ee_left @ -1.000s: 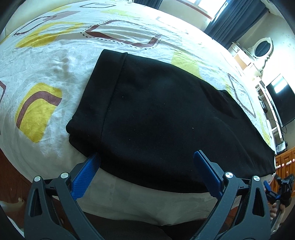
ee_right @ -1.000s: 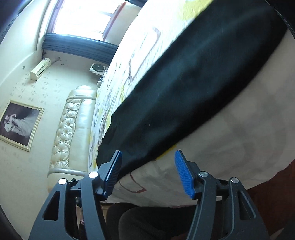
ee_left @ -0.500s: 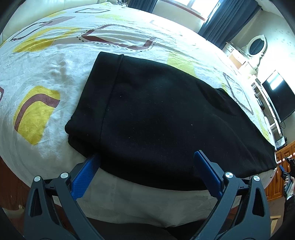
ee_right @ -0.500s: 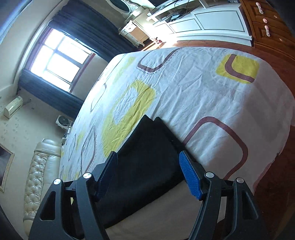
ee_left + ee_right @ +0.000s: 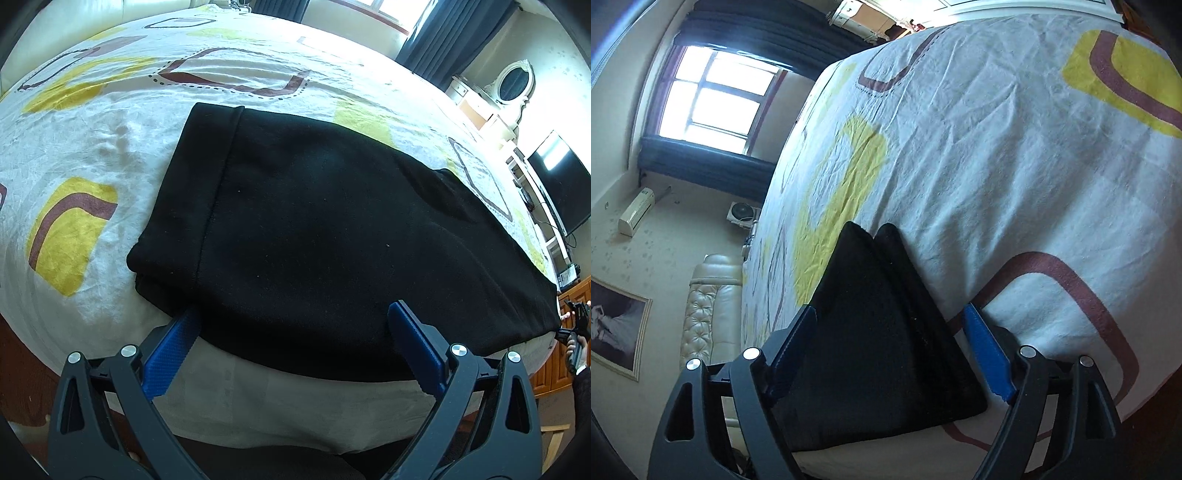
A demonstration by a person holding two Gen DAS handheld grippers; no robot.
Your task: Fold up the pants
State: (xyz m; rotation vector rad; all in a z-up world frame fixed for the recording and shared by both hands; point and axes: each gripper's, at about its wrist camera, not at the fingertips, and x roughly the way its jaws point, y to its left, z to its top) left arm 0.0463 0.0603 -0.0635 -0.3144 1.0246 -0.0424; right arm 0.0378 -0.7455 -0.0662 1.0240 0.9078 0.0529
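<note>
Having swung to the pants' (image 5: 879,332) far end, the right hand-held gripper (image 5: 890,350) is opening around it; the left hand-held gripper (image 5: 291,343) is waiting released.

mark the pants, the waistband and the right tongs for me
pants (image 5: 332,229), left wrist view, middle of the black fabric
waistband (image 5: 195,184), left wrist view, band at the left end of the pants
right tongs (image 5: 890,328), right wrist view, midway between the tips, jaws opening, pant legs' end between them
</note>
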